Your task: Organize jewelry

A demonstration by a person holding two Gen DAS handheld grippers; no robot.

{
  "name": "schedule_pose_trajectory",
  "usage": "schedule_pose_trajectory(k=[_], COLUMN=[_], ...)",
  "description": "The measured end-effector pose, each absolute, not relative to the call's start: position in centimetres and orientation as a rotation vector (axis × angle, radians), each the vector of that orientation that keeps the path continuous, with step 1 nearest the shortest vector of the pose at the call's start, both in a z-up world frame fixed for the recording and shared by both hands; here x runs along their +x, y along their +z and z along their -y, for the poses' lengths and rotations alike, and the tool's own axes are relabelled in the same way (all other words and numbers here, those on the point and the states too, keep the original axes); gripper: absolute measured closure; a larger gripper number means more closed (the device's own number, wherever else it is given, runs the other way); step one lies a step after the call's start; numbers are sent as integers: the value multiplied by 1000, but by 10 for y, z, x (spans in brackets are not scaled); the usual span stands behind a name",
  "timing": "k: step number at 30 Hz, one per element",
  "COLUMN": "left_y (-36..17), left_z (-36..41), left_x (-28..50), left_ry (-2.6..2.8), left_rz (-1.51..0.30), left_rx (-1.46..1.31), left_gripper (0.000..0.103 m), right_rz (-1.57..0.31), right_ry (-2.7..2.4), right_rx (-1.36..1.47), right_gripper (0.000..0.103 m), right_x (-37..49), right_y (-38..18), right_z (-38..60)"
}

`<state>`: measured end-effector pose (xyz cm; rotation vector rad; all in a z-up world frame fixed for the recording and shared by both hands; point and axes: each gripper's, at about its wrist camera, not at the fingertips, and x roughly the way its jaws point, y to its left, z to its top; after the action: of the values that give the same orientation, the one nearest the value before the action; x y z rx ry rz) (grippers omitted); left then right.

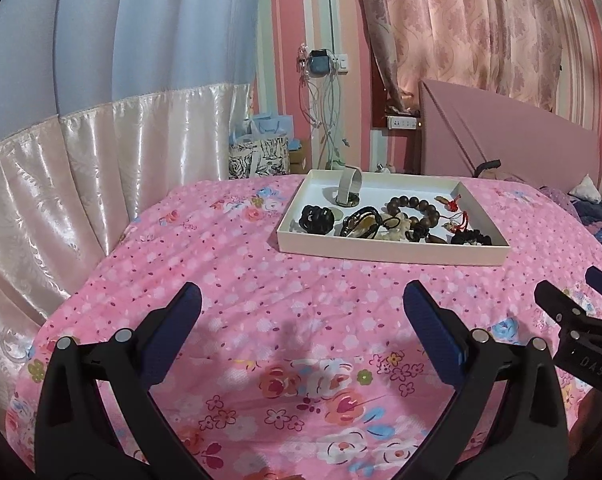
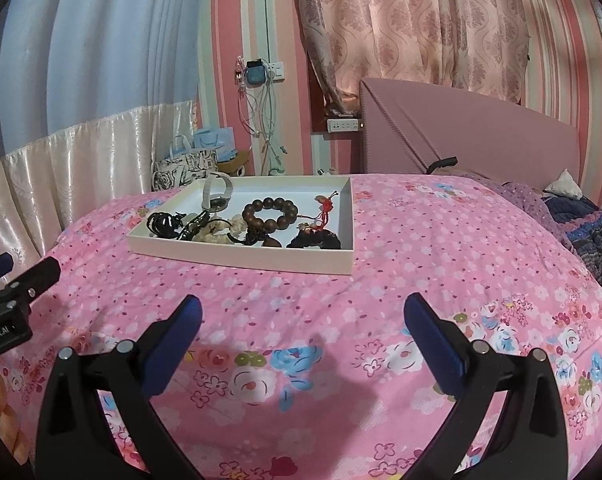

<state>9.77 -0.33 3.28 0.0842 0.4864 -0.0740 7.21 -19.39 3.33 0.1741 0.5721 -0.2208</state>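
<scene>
1. The left gripper (image 1: 303,304) is hovering over the pink floral bedspread (image 1: 229,280) with its jaws spread wide, gripping nothing.
2. The right gripper (image 2: 303,312) is hanging just beside it over the same cloth, likewise gaping wide and carrying nothing; its tips are showing at the right edge of the left wrist view.
3. Further off, a shallow white tray (image 1: 381,250) is lying flat on the bedspread, well apart from both grippers.
4. Inside the tray, a brown bead bracelet (image 2: 269,212) is sitting near the middle, a red-corded charm (image 2: 327,210) just to its right, a black hair tie (image 1: 317,219) at the left, and a grey watch (image 1: 349,188) is standing at the far side.
5. Beyond the bed, a patterned pink curtain (image 2: 413,24) is hanging.
</scene>
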Motion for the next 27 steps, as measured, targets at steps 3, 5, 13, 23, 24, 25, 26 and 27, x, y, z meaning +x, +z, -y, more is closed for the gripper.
schedule_pose_trajectory(k=[3,5,13,23,24,25,26,27], left_y=[33,33,34,33,33,33,33,33], left_z=[2,1,5,4,4,4,5,5], left_x=[99,99,95,98,98,98,98,97], left_ry=[-74,-74,-65,-68,-65,-62,-59,-55], left_rz=[-490,-491,-477,-498,-498,-497,-495,-493], left_rx=[75,76,104,99,101,102,103,104], left_gripper=[3,3,3,3,3,3,3,3], right_rz=[-571,-574,-582,-584,-584,-585,-586,-586], right_ry=[-229,-230,-240,-241,-242,-242,-241,-242], right_rx=[163,159,151,149,148,148,149,149], right_gripper=[2,2,2,2,2,2,2,2], right_x=[72,73,75,75,75,76,76,76], right_y=[33,33,32,30,30,30,29,29], right_z=[194,194,196,196,196,196,196,196])
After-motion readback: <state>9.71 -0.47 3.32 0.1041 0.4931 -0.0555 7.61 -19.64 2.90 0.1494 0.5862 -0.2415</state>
